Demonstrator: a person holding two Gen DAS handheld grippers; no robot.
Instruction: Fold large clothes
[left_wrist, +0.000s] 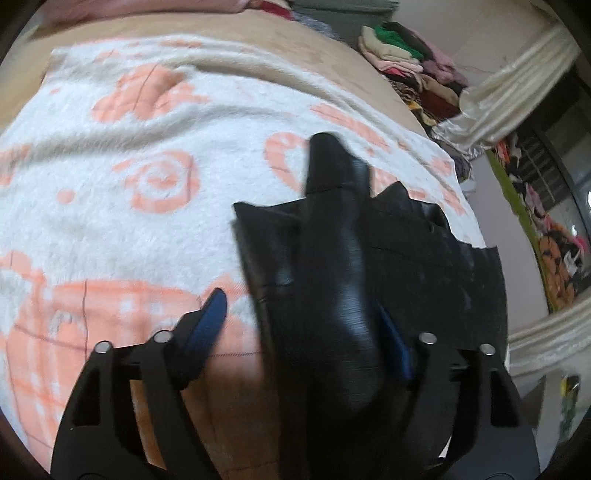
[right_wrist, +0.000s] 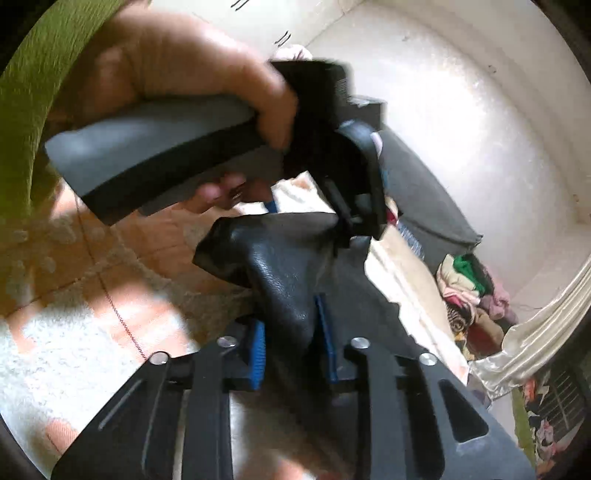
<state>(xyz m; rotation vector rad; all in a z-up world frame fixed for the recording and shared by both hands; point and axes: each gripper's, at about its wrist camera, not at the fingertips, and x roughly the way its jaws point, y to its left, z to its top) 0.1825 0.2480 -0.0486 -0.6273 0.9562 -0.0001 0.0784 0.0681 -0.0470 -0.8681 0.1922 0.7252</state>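
Note:
A black leather-like garment (left_wrist: 388, 258) hangs bunched over a white and orange patterned blanket (left_wrist: 147, 147). In the left wrist view my left gripper (left_wrist: 306, 317) stands wide open, its left blue pad (left_wrist: 208, 321) clear of the cloth; the garment drapes over the right finger. In the right wrist view my right gripper (right_wrist: 291, 347) is shut on a fold of the black garment (right_wrist: 280, 273), blue pads (right_wrist: 256, 350) pressing either side. The other hand-held gripper (right_wrist: 343, 155) and the person's hand (right_wrist: 177, 66) sit just above and ahead of it.
A tan bed cover (left_wrist: 258, 48) lies under the blanket. Piles of mixed clothes (left_wrist: 413, 66) stack at the far right by a cream curtain (left_wrist: 517, 96). More clothes (right_wrist: 472, 295) and a grey cushion (right_wrist: 424, 199) lie by the white wall.

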